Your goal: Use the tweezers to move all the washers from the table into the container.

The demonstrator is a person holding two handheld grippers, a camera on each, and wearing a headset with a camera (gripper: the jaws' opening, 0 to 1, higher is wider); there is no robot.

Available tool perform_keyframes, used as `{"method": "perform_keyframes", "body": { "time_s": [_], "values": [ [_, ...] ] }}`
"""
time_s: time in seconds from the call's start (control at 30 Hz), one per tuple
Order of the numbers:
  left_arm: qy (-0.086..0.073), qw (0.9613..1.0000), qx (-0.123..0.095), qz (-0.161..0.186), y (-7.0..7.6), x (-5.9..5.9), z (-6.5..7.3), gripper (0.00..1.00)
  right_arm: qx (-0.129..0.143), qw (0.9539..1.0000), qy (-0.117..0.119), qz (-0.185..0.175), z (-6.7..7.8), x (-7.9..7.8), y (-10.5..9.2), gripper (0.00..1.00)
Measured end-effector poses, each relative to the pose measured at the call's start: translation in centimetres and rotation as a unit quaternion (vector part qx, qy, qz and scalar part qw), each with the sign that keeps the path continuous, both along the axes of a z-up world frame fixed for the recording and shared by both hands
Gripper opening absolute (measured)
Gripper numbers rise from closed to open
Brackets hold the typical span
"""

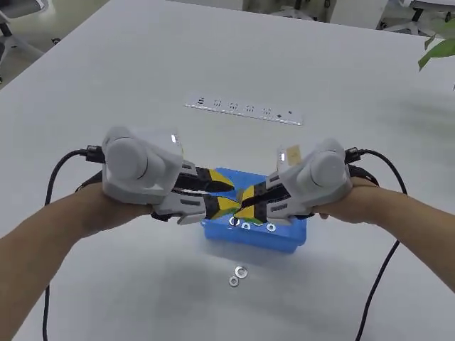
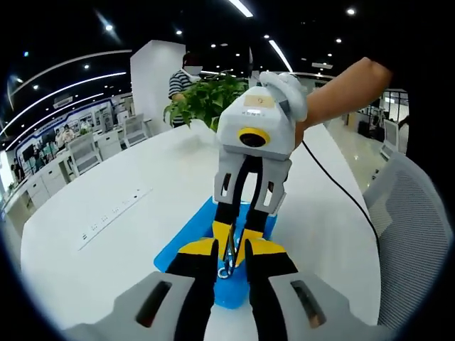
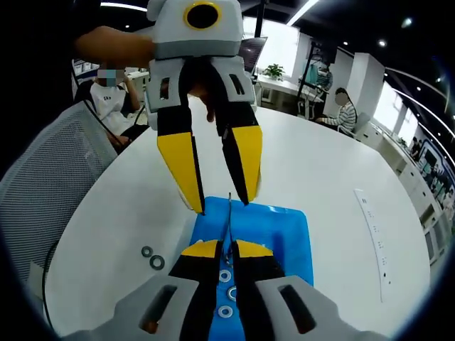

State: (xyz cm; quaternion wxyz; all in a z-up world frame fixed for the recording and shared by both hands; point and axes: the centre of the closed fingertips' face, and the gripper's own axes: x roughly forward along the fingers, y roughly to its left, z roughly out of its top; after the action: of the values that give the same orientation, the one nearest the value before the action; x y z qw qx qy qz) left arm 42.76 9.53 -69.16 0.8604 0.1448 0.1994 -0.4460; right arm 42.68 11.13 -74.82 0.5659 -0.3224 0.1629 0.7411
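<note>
A blue container [image 1: 284,240] sits on the white table with three washers [image 1: 247,226] lying in it. Two more washers [image 1: 242,271] lie on the table just in front of it, also seen in the right gripper view [image 3: 151,257]. My two grippers face each other tip to tip above the container. The right gripper [image 1: 245,206] [image 3: 227,249] is shut on thin metal tweezers [image 3: 228,220], which point at the left gripper. The left gripper [image 1: 229,199] [image 3: 220,202] is open, its yellow jaws on either side of the tweezers' front part [image 2: 229,252].
A white power strip [image 1: 244,111] lies flat on the table beyond the container. A green plant [image 1: 437,46] stands at the far right edge. Cables trail from both grippers towards me. Office chairs [image 2: 419,241] and seated people surround the table.
</note>
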Motion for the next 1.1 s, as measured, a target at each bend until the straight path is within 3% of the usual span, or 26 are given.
{"method": "perform_keyframes", "body": {
  "time_s": [0.13,0.43,0.67,1.1],
  "values": [
    [-0.001,1.0,0.009,-0.003,-0.08,0.14,-0.12,0.12,-0.001,1.0,-0.002,0.002,-0.05,0.04,0.03,0.08],
    [-0.001,0.9998,0.016,-0.013,-0.41,0.03,-0.18,0.08,-0.002,1.0,-0.003,0.004,-0.06,0.1,0.04,0.08],
    [-0.01,0.9994,0.025,-0.022,-0.51,0.01,-0.14,0.06,-0.004,1.0,-0.006,0.004,-0.05,0.12,0.03,0.08],
    [-0.005,0.9996,0.013,-0.023,-0.87,-0.06,0.52,0.06,-0.004,0.9998,-0.016,0.013,0.51,-0.13,0.12,0.08]
  ]
}}
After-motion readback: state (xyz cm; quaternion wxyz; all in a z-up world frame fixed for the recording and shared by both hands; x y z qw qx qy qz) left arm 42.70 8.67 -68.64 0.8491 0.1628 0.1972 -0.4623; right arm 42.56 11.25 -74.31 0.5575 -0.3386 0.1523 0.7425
